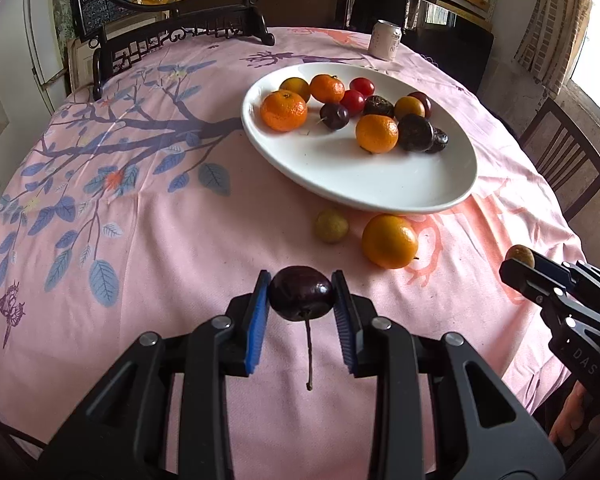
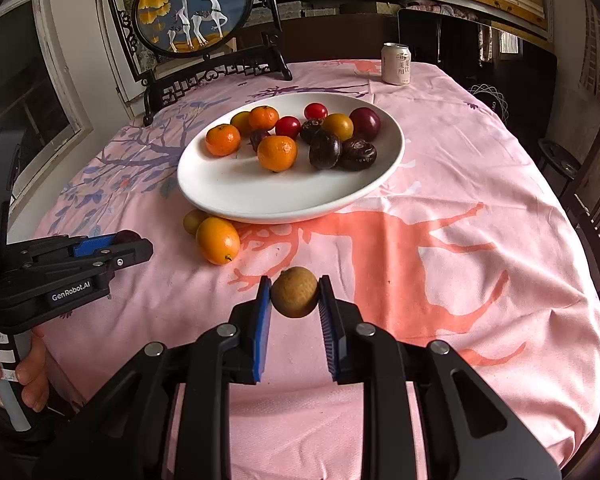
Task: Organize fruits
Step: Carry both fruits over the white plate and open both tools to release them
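The left gripper [image 1: 301,294] has its jaws clenched on a dark cherry [image 1: 301,293], blue pads pressing both flanks and the long stem hanging down toward the camera; whether the fruit is lifted off the cloth or grazing it is hard to tell. The right gripper [image 2: 294,298] grasps a small brown longan [image 2: 294,291] the same way, pinched between its blue pads above the pink tablecloth [image 2: 480,168] that covers the bench. From the left wrist view, the right gripper sits at the far right edge, partly cut off, with only the top of the longan showing. From the right wrist view, the left gripper is at the left edge and the cherry is just a dark sliver behind its pad. Just beyond the jaws, an orange [image 2: 217,240] and a second longan [image 2: 193,220] lie on the cloth, close against the near rim of the white plate [image 2: 236,196]; the longan is half hidden behind the orange. The plate holds mandarins, red cherry tomatoes, yellow-orange fruits and dark wrinkled ones, several overlapping. A drink can [image 2: 396,63] stands at the far edge, its print too small to read, and a framed deer screen [image 2: 192,8] stands behind, cropped in the left view.
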The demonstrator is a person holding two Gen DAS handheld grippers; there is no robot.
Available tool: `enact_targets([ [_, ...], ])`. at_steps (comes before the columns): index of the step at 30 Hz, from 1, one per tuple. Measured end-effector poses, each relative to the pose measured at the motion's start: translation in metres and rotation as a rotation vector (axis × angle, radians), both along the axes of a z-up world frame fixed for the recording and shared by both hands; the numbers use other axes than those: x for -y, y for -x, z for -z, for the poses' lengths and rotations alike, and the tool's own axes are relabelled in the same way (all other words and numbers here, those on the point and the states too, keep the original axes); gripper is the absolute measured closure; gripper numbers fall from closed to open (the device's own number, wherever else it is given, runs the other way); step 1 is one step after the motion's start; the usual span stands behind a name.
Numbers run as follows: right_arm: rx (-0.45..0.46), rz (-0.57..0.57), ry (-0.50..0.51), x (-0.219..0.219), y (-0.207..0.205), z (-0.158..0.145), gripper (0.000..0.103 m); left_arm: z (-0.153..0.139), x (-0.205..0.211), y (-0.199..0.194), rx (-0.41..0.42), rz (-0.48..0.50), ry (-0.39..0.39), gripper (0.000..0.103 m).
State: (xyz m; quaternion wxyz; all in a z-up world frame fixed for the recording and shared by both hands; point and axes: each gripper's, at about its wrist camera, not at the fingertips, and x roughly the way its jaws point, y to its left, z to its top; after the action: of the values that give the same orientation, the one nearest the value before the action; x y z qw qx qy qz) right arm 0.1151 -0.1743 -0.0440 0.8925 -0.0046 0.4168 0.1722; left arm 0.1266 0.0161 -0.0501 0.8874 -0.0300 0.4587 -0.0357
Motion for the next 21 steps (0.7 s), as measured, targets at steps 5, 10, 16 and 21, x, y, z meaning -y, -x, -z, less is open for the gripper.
enact_targets([
  [5,-0.001,0.002,0.002,0.000,-0.002,-0.001,0.079,-0.008,-0.002,-0.002,0.013,0.009,-0.002,0.072],
  [10,-0.011,-0.005,0.006,0.000,-0.013,-0.003,0.079,-0.021,-0.005,-0.023,0.036,0.010,-0.033,0.072],
  [16,0.035,-0.018,0.046,-0.006,-0.052,-0.024,0.079,-0.041,-0.002,-0.089,0.012,0.021,-0.046,0.072],
  [21,0.070,0.038,0.099,-0.005,-0.115,-0.026,0.079,-0.040,0.009,-0.149,-0.021,0.003,-0.056,0.072],
])
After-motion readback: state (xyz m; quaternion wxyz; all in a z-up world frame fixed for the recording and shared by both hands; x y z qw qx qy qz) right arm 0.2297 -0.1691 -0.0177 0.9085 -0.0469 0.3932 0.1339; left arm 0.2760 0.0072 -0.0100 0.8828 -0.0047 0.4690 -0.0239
